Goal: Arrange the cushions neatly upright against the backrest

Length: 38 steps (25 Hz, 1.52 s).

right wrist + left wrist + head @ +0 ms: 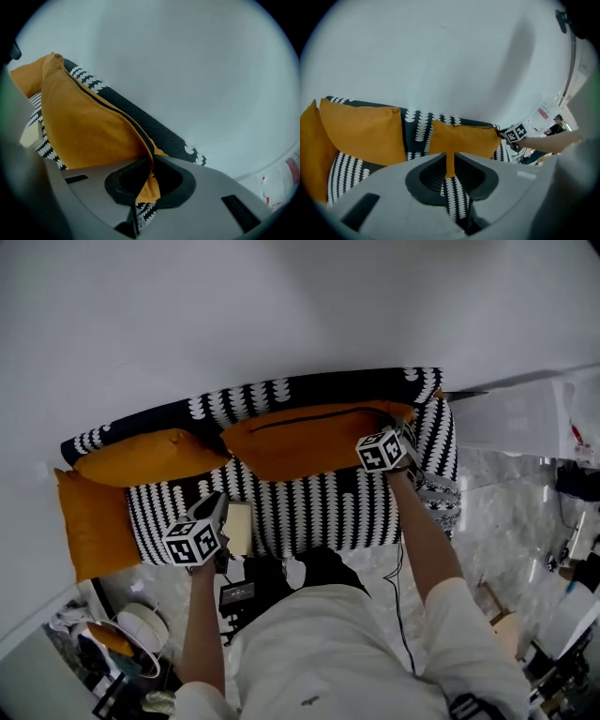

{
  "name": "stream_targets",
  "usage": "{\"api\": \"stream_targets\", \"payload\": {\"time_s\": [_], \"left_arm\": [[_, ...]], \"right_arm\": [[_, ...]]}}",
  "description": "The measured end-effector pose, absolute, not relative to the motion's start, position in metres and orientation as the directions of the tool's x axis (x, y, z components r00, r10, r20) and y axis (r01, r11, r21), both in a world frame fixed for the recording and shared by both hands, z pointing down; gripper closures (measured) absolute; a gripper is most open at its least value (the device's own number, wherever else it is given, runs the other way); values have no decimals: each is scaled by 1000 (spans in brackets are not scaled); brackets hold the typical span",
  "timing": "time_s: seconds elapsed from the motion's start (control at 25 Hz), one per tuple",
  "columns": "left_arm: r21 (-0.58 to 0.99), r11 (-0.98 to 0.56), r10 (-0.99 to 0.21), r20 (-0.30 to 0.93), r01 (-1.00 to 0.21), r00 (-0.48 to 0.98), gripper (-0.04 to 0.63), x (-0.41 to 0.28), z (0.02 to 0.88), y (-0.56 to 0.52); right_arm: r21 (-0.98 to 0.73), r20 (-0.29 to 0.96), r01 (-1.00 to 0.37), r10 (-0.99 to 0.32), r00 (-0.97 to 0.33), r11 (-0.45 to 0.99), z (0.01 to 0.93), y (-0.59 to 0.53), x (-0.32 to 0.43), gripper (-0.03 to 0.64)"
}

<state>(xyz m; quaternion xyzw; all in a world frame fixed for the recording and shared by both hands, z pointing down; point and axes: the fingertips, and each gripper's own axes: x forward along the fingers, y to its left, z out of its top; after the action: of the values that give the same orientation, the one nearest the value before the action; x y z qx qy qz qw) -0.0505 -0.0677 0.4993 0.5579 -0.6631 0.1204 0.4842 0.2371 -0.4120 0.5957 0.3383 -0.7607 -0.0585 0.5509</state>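
Three orange cushions are on a black-and-white patterned sofa (309, 512). One cushion (94, 521) stands at the left armrest and a second (150, 456) leans on the backrest beside it. The third cushion (309, 442) leans on the backrest at the middle right. My right gripper (401, 434) is shut on this cushion's right corner, and the orange fabric (89, 131) runs in between the jaws of that gripper (149, 176). My left gripper (217, 510) hovers over the seat's front left, its jaws a narrow slit apart with nothing in them (450, 161), apart from every cushion.
A white wall rises right behind the backrest (417, 126). A pale beige flat thing (239, 527) is beside my left gripper. On the marble floor (497, 512), clutter lies at the lower left (141, 624) and along the right edge (572, 474).
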Motion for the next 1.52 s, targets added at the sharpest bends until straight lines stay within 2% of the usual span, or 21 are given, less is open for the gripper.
{"api": "stream_targets", "payload": {"time_s": [0.2,0.28,0.36,0.56,0.84,1.08,1.24,1.36,1.52], "left_arm": [[391,365,-646,760,-845,73,534,-39,479,-28],[404,375,-658,750,-834,67,534,-34,474,-17],[409,382,-669,741,-828,58,534,-32,471,-9],[414,376,-703,710,-829,35,534,-27,454,12],[426,349,-754,656,-834,20,537,-21,434,33],[377,352,-733,680,-857,-1,548,-10,431,53],[353,346,-734,679,-869,-16,565,-7,426,64],[310,342,-742,668,-887,-52,577,-19,422,69],[350,305,-784,620,-886,-25,583,-29,409,68]], "right_arm": [[553,781,-316,-612,-126,771,585,-421,225,589],[558,769,-328,-624,-140,762,573,-428,223,549],[553,751,-381,-641,-157,741,558,-436,224,548],[462,751,-485,-619,-233,743,534,-408,234,565],[326,808,-427,-483,-337,844,529,-327,242,572],[175,819,-372,-345,-459,912,529,-247,237,572],[106,830,-370,-287,-479,923,535,-200,241,578],[64,819,-409,-282,-500,910,531,-173,244,588],[-25,809,-496,-274,-521,868,521,-138,253,600]]}}
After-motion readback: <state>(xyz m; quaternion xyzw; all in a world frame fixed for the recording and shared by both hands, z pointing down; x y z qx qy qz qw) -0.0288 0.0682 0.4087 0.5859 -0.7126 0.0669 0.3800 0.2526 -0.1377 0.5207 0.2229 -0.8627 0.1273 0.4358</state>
